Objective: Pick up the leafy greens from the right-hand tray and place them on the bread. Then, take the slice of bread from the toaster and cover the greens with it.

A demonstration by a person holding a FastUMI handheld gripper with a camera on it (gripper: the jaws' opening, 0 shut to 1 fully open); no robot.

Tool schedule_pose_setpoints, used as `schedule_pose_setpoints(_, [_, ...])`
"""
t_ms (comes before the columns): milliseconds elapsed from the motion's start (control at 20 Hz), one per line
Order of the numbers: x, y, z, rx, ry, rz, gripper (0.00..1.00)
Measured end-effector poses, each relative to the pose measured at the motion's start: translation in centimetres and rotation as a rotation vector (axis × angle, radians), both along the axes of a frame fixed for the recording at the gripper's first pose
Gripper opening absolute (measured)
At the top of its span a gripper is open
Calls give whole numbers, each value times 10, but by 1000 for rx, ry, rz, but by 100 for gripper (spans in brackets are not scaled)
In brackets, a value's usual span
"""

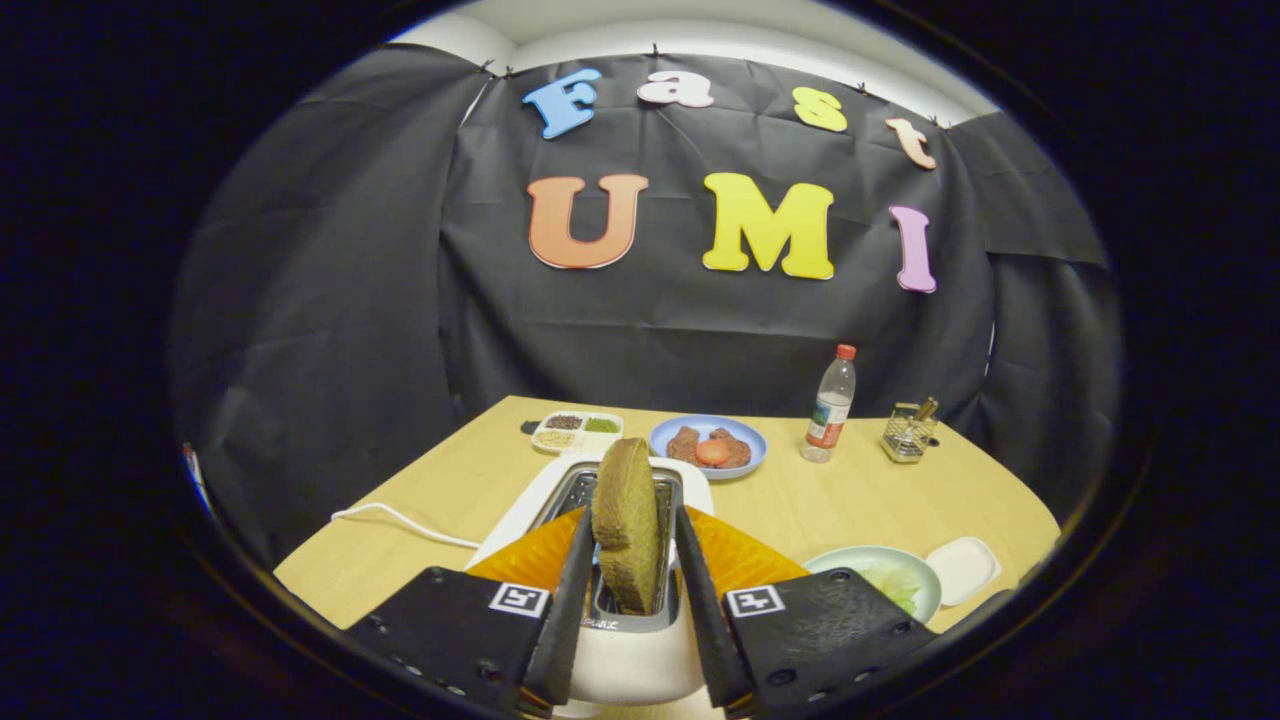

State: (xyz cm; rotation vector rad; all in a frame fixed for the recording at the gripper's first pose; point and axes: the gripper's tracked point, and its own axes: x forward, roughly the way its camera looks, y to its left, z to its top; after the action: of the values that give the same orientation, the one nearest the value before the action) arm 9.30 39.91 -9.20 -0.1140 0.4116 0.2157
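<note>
Your gripper sits just above the white toaster near the desk's front edge, fingers closed in on a brown bread slice standing upright in the slot; they look to touch it both sides, though contact on the right is hard to confirm. So you're on step two, by my read: slice gripped, not yet lifted clear, still to be carried and laid over the greens. Pale leafy greens lie in a light green bowl toward the desk's front-right corner; whether bread lies under them can't be told. Textures etc.: bread coarse, rounded top; toaster smooth plastic w/ metal slot; desk pale wood. Along the back edge: seed tray, blue plate w/ meat, clear bottle.
</note>
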Motion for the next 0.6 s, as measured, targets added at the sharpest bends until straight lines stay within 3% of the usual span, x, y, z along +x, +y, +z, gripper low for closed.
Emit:
schedule_pose_setpoints(250, [7,0,-1,19,10,-2,12])
schedule_pose_setpoints(350, [4,0,11,47,4,10,12])
schedule_pose_setpoints(400, [4,1,17,70,-11,19,6])
schedule_pose_setpoints(600, [-7,5,53,119,-72,68,5])
